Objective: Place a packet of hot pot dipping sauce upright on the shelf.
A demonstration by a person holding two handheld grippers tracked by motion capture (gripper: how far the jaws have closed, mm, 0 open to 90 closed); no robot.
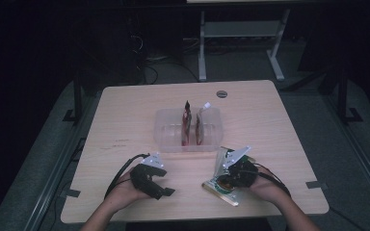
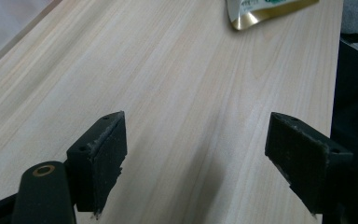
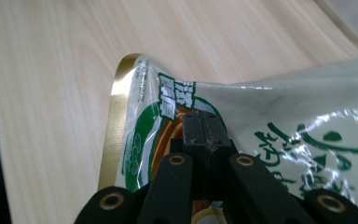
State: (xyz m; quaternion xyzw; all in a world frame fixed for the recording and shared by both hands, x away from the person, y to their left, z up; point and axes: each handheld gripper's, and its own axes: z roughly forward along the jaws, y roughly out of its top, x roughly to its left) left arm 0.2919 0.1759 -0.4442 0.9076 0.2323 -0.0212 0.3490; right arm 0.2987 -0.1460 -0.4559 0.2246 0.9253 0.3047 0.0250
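Note:
A white, green and gold foil packet sits at the table's front right, partly raised off the wood. My right gripper is shut on it, its two black jaws pressed together at the packet's printed face. At the front left my left gripper is open just above bare wood, with nothing between its pads. The packet's gold corner lies farther off in the left gripper view.
A clear plastic tub stands mid-table with two red-and-dark packets upright in it. A round grommet is near the table's far edge. Another desk's white legs stand on the floor behind.

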